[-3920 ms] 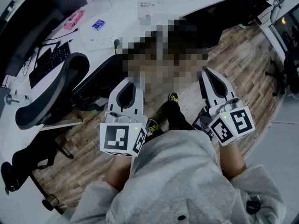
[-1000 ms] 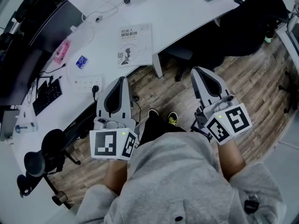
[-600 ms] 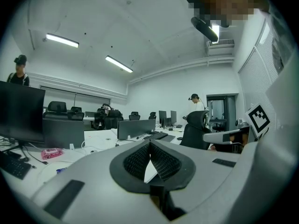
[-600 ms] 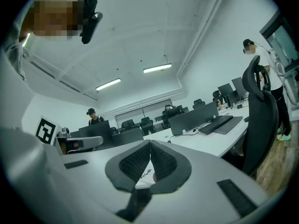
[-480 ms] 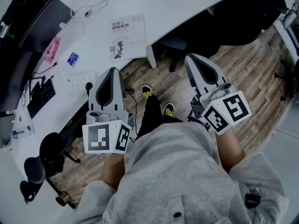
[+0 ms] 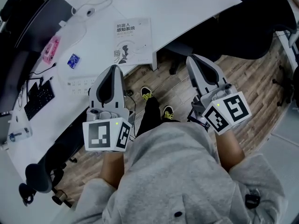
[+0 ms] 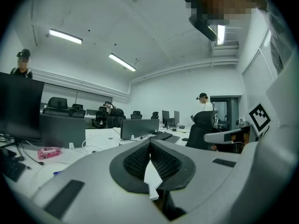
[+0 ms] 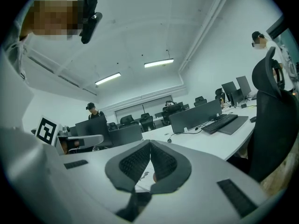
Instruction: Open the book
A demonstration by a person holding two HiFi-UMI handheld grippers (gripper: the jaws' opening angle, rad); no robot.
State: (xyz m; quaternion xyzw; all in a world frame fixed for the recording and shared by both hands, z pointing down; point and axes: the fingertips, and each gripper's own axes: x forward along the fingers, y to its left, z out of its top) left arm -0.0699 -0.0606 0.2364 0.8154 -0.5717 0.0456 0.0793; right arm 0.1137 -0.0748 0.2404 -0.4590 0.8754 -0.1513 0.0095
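A closed white book [image 6: 132, 41] with dark print on its cover lies flat near the front edge of the white desk [image 6: 177, 10]. In the head view my left gripper [image 6: 113, 69] is held over the floor just short of the desk edge, below the book, its jaws shut and empty. My right gripper [image 6: 192, 59] is level with it to the right, over the wooden floor, also shut on nothing. In the left gripper view the book's corner [image 7: 150, 175] shows through the gap behind the shut left gripper [image 7: 150, 143]. In the right gripper view the right gripper [image 8: 150, 144] points at the desk.
On the desk left of the book lie a blue packet [image 6: 73, 60], a pink case [image 6: 50, 50], a power strip [image 6: 74, 83] and a keyboard [image 6: 37, 100]. A black office chair [image 6: 257, 17] stands at the right, another chair [image 6: 42, 178] at lower left. My feet [image 6: 156, 104] are on the wooden floor.
Both grippers have come closer to the desk together; the book now lies nearer the left gripper's tip. The jaws have stayed shut.
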